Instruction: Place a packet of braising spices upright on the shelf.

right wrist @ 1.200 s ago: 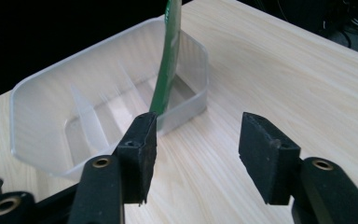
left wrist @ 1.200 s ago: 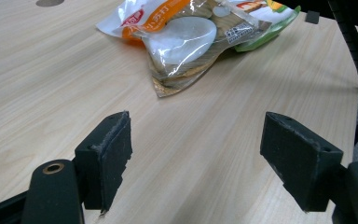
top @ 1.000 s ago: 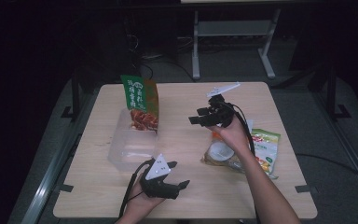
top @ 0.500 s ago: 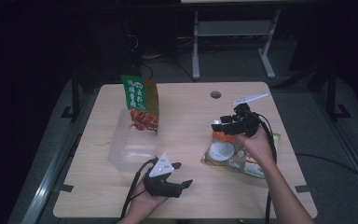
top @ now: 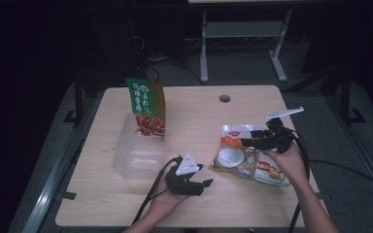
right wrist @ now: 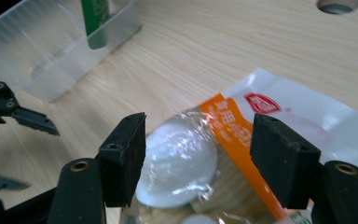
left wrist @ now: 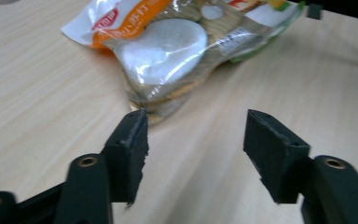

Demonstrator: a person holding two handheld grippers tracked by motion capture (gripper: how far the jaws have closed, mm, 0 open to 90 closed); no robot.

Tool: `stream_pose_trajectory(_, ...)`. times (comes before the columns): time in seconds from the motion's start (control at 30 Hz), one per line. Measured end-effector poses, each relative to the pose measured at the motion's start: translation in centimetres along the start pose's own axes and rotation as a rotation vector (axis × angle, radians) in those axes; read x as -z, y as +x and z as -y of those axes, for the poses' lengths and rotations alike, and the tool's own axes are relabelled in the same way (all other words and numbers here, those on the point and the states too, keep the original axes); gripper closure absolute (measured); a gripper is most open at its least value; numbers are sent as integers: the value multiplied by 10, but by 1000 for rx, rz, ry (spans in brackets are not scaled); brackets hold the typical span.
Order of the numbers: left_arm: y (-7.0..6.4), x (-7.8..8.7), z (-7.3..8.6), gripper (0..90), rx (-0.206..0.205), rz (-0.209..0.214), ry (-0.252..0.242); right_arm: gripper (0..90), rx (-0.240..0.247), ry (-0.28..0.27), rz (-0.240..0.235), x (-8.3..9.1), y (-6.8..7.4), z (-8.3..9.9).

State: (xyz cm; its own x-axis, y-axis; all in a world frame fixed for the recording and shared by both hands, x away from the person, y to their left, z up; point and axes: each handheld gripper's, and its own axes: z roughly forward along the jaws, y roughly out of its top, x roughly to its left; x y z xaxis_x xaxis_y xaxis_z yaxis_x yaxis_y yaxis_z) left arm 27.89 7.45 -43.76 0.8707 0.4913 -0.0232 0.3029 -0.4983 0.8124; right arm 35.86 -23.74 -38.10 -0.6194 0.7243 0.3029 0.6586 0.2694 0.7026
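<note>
A: Status on the right claw [top: 252, 141]?

B: Jaws spread wide, nothing between them. It hangs over the snack bag [top: 247, 158], jaws pointing toward the left claw's side. In the right gripper view [right wrist: 193, 163] the bag's orange band and a round white piece under clear film sit directly below and ahead of the jaws. Can't tell whether the jaw tips touch the film.

A: Left claw [top: 201, 183]?

B: Also released, holding nothing. It's low on the desk [top: 199, 116], held in the person's left hand [top: 167, 196], jaws aimed at the bag. In the left gripper view [left wrist: 193, 140] the bag's near corner lies just ahead of the left jaw tip; bare wood between the jaws.

A: So the bag is where, exactly?

B: Flat on the desk, between the two claws: just in front of the left one, right under the right one. The white top edge with the red logo points away from the person. The right hand [top: 286, 162] rests over the bag's far-right end.

A: Anything else nearby?

B: Clear plastic bin [top: 138, 148], beyond the left claw and off to its left, well apart from the right claw. A green-and-orange pouch [top: 148, 104] stands upright in the bin's far end. A round cable hole [top: 225, 98] in the desk sits beyond the right claw.
</note>
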Motion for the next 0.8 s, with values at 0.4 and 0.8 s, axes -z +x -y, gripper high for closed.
stream_pose_trajectory(0.4, 13, -37, -13, 536, 38, 12, 38, 338, -46, 14, 44, 14, -24, 23)
stream_pose_trajectory(0.8, 18, -57, -15, 537, 80, 13, 55, 306, -130, 44, 41, 7, -46, 35)
